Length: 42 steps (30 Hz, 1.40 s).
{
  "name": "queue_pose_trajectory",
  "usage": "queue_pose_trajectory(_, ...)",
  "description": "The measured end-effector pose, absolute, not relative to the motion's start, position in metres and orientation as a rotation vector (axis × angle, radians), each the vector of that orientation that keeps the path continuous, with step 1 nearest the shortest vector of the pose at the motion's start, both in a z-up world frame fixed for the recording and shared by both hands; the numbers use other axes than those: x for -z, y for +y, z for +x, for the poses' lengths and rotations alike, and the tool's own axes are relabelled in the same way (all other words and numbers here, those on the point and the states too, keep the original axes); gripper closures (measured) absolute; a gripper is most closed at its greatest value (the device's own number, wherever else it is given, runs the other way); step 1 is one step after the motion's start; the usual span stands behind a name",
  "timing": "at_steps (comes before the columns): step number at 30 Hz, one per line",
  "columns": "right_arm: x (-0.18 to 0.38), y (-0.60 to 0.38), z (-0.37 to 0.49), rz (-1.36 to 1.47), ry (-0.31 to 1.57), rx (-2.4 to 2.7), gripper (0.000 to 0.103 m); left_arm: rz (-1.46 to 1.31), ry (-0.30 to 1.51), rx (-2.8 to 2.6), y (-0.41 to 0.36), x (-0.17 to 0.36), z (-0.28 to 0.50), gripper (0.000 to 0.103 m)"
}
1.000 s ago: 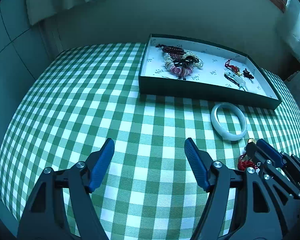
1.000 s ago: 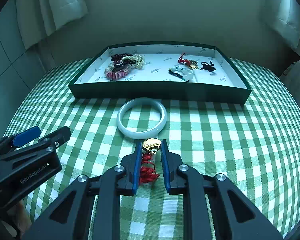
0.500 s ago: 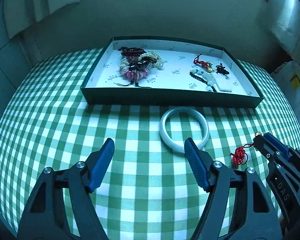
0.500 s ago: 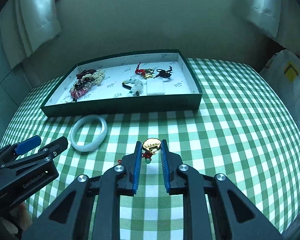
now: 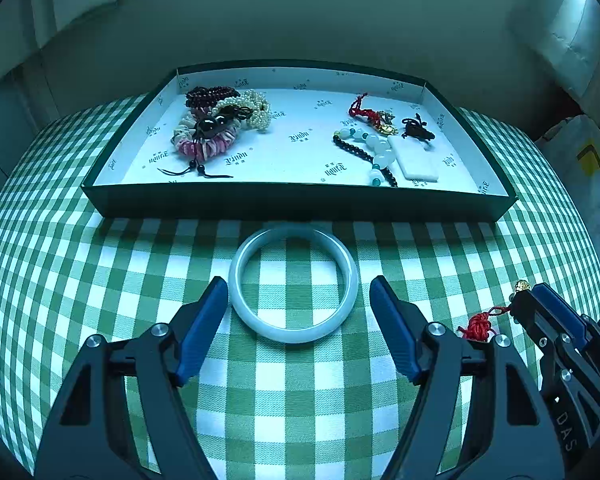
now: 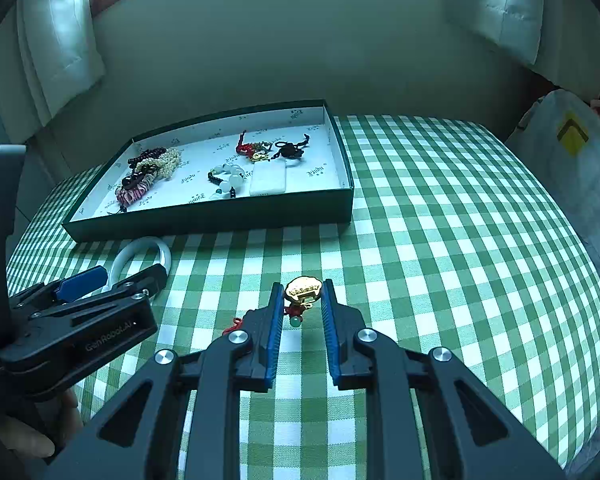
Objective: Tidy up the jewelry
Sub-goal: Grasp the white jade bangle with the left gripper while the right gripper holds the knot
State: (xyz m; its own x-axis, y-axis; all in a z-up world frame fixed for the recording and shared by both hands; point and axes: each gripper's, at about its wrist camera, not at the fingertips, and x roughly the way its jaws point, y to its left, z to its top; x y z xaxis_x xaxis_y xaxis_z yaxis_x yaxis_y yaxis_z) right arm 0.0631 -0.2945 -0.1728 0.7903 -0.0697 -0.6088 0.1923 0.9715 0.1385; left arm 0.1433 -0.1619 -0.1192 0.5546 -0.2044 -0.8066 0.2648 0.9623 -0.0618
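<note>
Near the front edge of the counter [image 6: 440, 208], the right gripper [image 6: 300, 312] is holding a charm [image 6: 302, 290] clear of the checked cloth, its jaws pinching the gold piece at the tips while the red cord and a small green bead are dangling below. A second ago that charm was lying on the cloth right beside the bangle [image 5: 293, 285]; now it is lifted and carried off toward the right, so the pickup looks done and what is left for it is the carry to the tray [image 6: 204, 220]. The left gripper [image 5: 294, 320] has swung round meanwhile: the bangle, earlier off to its side, is now lying centred just ahead of its widely spread jaws, flat on the cloth and just in front of the tray's near wall, which suggests it is being lined up as the next piece. The charm's long axis is running roughly vertical, gold end up and pointing toward the back edge, cord trailing down and to the left. The tray itself is sitting along the back edge, already carrying a bead cluster at its left end and cords and a white pendant at its right.
</note>
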Motion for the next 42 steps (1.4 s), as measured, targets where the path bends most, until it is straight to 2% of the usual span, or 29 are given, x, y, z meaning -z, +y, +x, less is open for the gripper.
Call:
queue_pose_trajectory(18, 0.178, -0.297, 0.064, 0.211, 0.649, 0.133, 0.084, 0.068, 0.931, 0.265, -0.162, 0.126, 0.154, 0.026)
queue_pose_trajectory(21, 0.179, -0.297, 0.065, 0.211, 0.650, 0.133, 0.084, 0.086, 0.922, 0.257, -0.162, 0.126, 0.153, 0.032)
queue_pose_trajectory(42, 0.175, -0.289, 0.066, 0.201, 0.645, 0.128, 0.084, 0.079, 0.909, 0.259, -0.147, 0.120, 0.145, 0.033)
